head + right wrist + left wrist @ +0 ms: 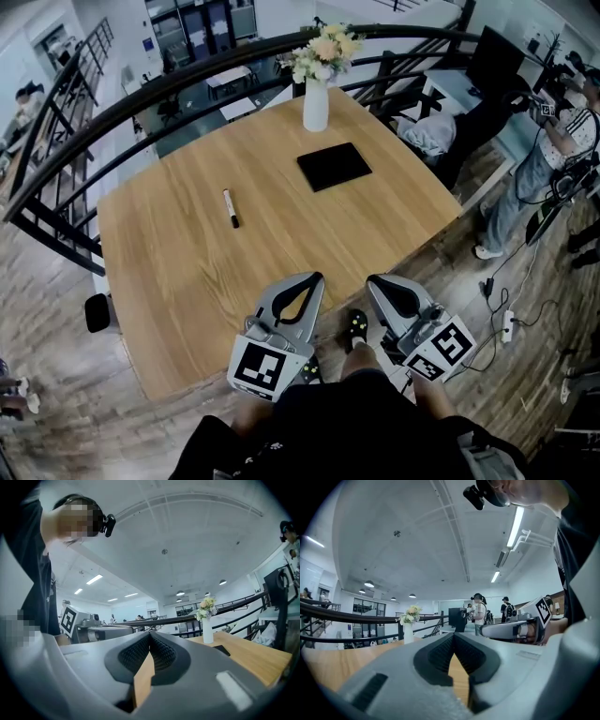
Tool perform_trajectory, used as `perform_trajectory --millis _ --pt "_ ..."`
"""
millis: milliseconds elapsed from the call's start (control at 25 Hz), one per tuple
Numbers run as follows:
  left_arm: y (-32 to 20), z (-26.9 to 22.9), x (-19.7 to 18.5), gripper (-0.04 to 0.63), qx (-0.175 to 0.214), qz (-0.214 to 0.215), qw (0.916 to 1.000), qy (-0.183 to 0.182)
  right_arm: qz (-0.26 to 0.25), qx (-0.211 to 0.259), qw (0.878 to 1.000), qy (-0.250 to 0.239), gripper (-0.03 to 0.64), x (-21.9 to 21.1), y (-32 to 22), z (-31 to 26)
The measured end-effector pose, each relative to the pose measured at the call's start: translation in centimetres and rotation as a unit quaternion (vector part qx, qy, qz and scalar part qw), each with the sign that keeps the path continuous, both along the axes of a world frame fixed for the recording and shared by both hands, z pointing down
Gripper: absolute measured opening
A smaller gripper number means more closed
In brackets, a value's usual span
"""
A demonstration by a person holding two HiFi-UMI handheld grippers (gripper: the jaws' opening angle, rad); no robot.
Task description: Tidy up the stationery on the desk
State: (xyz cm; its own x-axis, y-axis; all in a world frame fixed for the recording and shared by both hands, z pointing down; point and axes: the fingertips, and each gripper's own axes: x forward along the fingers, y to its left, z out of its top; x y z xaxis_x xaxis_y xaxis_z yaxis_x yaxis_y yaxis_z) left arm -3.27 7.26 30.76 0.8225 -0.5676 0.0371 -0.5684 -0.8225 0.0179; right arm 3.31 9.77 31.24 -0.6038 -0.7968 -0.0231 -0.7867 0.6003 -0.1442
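Indoors, wooden desk [187, 262] by black railing [361, 617], marker [230, 208] atop; left tongs [317, 277], right tongs [372, 280] closed.

Desk [281, 244]: pale matt wood, smooth. Vase [316, 105]: glossy white. Flat pad [334, 166]: matt black.

**deskguy:** How much room was there on that table [187, 272]?

**tidy_tom:** Plenty tbh. The near half was bare wood, so the left gripper [298, 295] and right gripper [389, 295] at the near edge had a clear run to the marker [231, 208]. Further back sat a pad [334, 166] right of centre and a vase [316, 105] at the far edge, well apart. A railing [187, 67] hugged the far and left sides.
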Motion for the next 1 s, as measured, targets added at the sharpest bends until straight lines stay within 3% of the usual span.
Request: perform_trajectory --millis 640,1000 --pt "-7.0 0.0 0.6 -0.008 0.006 -0.117 0.9926 -0.034 -0.093 0.007 0.996 -0.009 0.003 2.3 -9.9 -0.1" --pt "-11.8 1.3 2.8 -0.008 -0.009 -0.141 0.9885 -0.053 -0.103 -0.001 0.995 -0.012 0.003 5.4 -15.5 1.5"
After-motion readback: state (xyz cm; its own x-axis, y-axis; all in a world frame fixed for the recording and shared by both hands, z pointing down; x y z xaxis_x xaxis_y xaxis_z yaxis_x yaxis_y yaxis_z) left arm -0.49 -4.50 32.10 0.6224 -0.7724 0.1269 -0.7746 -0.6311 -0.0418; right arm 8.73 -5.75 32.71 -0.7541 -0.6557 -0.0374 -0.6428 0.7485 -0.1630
